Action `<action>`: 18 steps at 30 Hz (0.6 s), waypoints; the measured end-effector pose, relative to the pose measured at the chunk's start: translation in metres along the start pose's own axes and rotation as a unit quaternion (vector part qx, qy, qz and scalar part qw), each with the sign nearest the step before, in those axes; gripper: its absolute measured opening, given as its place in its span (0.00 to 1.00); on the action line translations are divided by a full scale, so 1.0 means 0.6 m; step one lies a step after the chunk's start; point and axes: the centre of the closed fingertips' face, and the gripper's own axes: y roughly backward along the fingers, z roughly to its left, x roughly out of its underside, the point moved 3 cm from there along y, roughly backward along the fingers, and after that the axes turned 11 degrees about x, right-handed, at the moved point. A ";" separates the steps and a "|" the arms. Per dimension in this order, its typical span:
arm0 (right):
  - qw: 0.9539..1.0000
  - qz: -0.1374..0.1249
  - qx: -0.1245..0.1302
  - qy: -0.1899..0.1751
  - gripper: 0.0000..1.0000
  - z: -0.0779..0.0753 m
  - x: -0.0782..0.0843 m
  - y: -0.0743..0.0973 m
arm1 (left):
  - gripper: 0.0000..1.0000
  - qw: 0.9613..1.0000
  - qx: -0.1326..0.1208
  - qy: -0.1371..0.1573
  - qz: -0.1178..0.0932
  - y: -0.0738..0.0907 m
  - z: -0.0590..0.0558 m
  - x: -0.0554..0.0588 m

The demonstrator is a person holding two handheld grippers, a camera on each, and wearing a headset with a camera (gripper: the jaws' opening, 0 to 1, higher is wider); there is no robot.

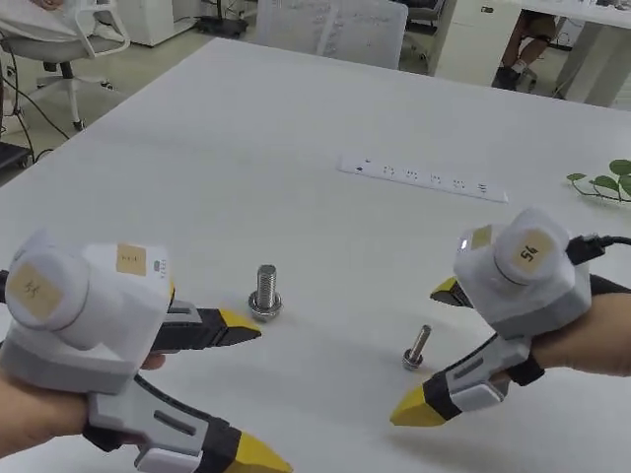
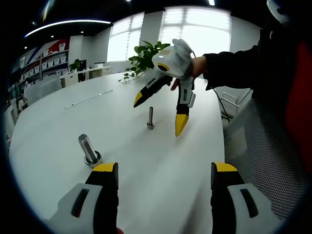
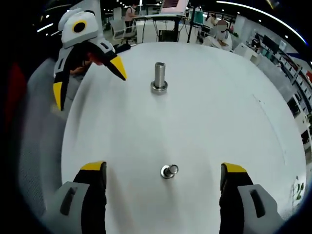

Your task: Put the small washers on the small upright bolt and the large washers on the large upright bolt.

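The large bolt point(image 1: 265, 293) stands upright on the white table point(image 1: 246, 128) with a wider metal ring at its base. It also stands in the left gripper view point(image 2: 89, 150) and the right gripper view point(image 3: 159, 79). The small bolt point(image 1: 417, 348) stands upright to its right. My right gripper point(image 1: 426, 349) is open with the small bolt point(image 3: 169, 171) between its yellow-tipped jaws, not touching them. My left gripper point(image 1: 254, 392) is open and empty, its upper jaw tip close to the large bolt. Its own view point(image 2: 164, 170) looks toward the small bolt point(image 2: 150, 118) and the right gripper point(image 2: 158, 116).
A white power strip point(image 1: 424, 178) lies farther back on the table. Green plant leaves point(image 1: 603, 184) reach in at the right edge. An office chair point(image 1: 59, 49) stands beyond the table's left side. The left gripper point(image 3: 88, 87) appears at the upper left of the right gripper view.
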 end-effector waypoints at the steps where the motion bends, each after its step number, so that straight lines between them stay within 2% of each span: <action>1: 1.000 -0.001 -0.001 -0.003 0.98 0.001 0.001 0.000 | 0.77 1.000 0.000 0.000 0.000 0.000 0.000 0.000; 13: 0.999 -0.025 0.014 -0.038 0.99 0.017 0.009 0.021 | 0.77 1.000 0.001 -0.002 0.001 -0.001 -0.006 -0.002; 18: 0.998 -0.045 0.020 -0.049 0.99 0.028 0.005 0.034 | 0.77 1.000 0.000 -0.004 0.000 0.001 -0.009 -0.005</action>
